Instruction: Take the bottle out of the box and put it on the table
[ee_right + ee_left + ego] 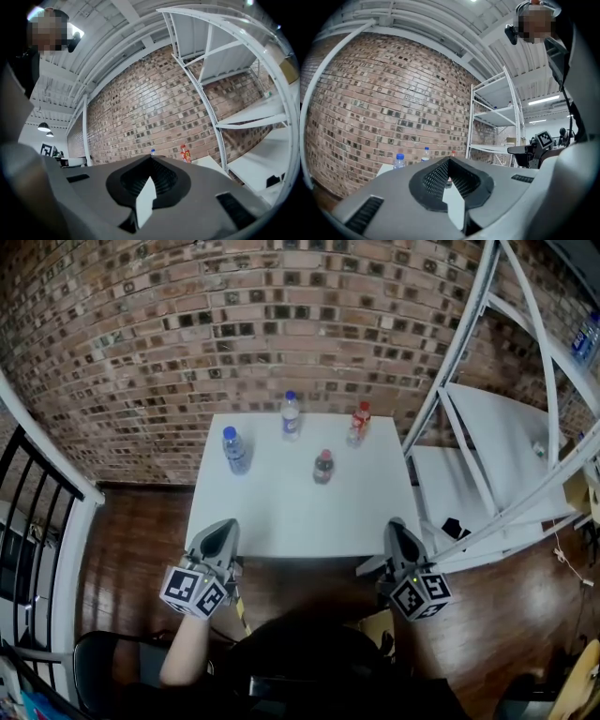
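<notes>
Four bottles stand upright on the white table (281, 512): a blue-capped clear bottle (234, 450) at the left, another blue-capped bottle (291, 415) at the back, a red-labelled bottle (358, 423) at the back right, and a small dark bottle with a red cap (322, 466) in the middle. My left gripper (223, 524) hovers at the table's near left edge, shut and empty. My right gripper (397, 523) hovers at the near right corner, also shut and empty. The left gripper view shows its jaws (450, 160) meeting; the right gripper view shows its jaws (151, 157) closed too. No box is in view.
A white metal shelving rack (506, 427) stands right of the table, with a small dark object (457, 528) on its low shelf. A black railing (28, 484) runs at the left. A brick wall (234, 315) backs the table. A black chair (103, 652) sits near left.
</notes>
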{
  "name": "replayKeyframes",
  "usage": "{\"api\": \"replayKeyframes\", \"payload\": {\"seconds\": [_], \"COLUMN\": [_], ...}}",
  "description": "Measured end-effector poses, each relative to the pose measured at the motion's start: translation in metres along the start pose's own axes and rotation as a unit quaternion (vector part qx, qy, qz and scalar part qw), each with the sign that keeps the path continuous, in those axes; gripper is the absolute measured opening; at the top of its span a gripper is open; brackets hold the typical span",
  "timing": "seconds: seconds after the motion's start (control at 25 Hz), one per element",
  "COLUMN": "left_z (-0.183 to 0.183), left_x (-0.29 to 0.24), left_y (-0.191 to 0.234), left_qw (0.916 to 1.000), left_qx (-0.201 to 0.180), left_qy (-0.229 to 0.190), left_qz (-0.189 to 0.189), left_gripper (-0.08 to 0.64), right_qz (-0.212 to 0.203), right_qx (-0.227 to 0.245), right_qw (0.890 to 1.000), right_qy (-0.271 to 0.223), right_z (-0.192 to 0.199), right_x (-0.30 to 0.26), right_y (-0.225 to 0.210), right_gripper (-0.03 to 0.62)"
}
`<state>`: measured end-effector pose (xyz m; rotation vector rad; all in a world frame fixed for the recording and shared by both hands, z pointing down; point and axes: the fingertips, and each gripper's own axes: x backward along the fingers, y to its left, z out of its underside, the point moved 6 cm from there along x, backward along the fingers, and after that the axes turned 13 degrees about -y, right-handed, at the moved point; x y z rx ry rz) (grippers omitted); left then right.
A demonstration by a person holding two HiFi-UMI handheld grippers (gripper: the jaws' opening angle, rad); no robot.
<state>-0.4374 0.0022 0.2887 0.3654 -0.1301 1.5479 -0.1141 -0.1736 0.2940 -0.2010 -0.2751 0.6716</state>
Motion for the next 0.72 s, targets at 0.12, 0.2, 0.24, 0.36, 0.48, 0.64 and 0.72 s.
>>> {"api": "replayKeyframes", "payload": {"seconds": [0.12,0.2,0.24,0.36,0.48,0.64,0.72], "left_z": [0.000,0.001,0.001,0.001,0.001,0.006,0.008], "left_x": [-0.002,-0.004,-0.005,-0.010,-0.013,-0.014,-0.011], "left_y": [0.001,0.001,0.001,0.002,0.005,0.009,0.011], "left_qw": [0.9999,0.9997,0.9996,0.9995,0.9994,0.9995,0.9994], "left_qx": [-0.017,-0.025,-0.027,-0.030,-0.031,-0.023,-0.017], "left_qy": [0.001,-0.002,-0.004,-0.011,-0.012,-0.011,-0.011], "left_qz": [-0.001,-0.001,-0.002,-0.003,-0.007,-0.019,-0.026], "left_gripper": [0.003,0.003,0.003,0.003,0.003,0.003,0.003], "right_qz": [-0.008,-0.010,-0.010,-0.009,-0.012,-0.022,-0.027], "right_qx": [0.013,0.019,0.020,0.020,0.019,0.027,0.034], "right_qw": [1.000,1.000,1.000,1.000,1.000,0.999,0.999], "right_qy": [-0.002,-0.004,-0.005,-0.007,-0.010,0.002,0.010], "right_z": [0.001,0.001,0.002,0.003,0.003,0.006,0.009], "right_x": [-0.002,-0.005,-0.006,-0.011,-0.016,-0.022,-0.023], "right_y": [0.003,0.004,0.005,0.005,0.007,0.012,0.016], "right_gripper": [0.000,0.000,0.000,0.000,0.000,0.000,0.000]}}
